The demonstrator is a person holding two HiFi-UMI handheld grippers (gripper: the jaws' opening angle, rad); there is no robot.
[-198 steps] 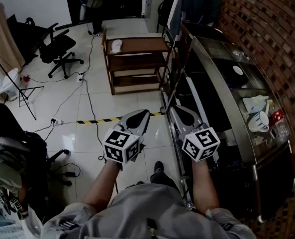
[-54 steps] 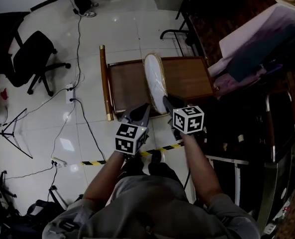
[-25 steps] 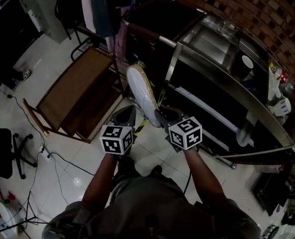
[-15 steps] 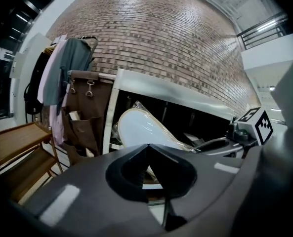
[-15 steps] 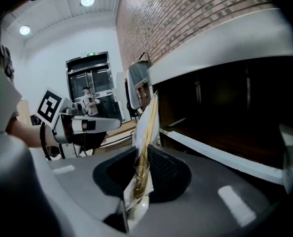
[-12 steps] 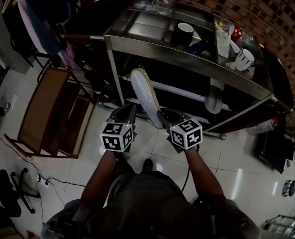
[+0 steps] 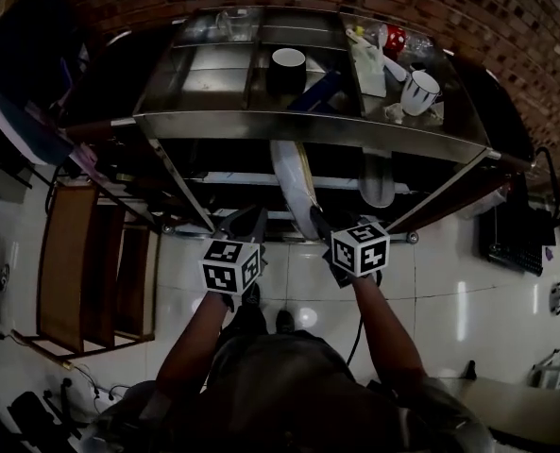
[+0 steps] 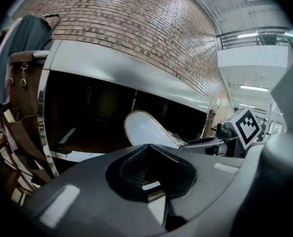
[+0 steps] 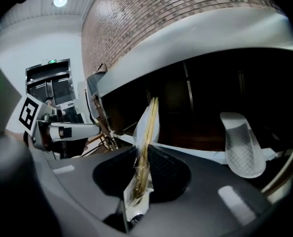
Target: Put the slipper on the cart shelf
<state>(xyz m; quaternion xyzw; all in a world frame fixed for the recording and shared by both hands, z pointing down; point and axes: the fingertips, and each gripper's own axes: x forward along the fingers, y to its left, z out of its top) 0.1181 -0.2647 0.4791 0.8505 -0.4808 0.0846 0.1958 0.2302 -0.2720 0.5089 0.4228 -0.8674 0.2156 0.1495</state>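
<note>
A white slipper (image 7: 292, 179) with a tan edge, wrapped in clear plastic, stands on edge in my right gripper (image 7: 319, 223), which is shut on its heel end. Its toe reaches in under the top shelf of the metal cart (image 7: 308, 125), above the dark lower shelf. In the right gripper view the slipper (image 9: 147, 127) rises edge-on from between the jaws of the right gripper (image 9: 141, 181). A second white slipper (image 7: 378, 185) lies on the lower shelf to the right. My left gripper (image 7: 246, 225) hangs beside the right one, shut and holding nothing; its view shows the slipper (image 8: 146, 130) ahead.
The cart's top holds a black mug (image 7: 287, 67), a white mug (image 7: 419, 91) and several small items. A brick wall (image 7: 506, 26) runs behind. A wooden rack (image 7: 81, 272) stands at the left on the white tiled floor. A cart leg (image 7: 180, 187) slants left of the slipper.
The view has swung from the wooden rack round to the metal cart. The slipper, still in my right gripper, has moved forward under the cart's top shelf. The left gripper has kept alongside.
</note>
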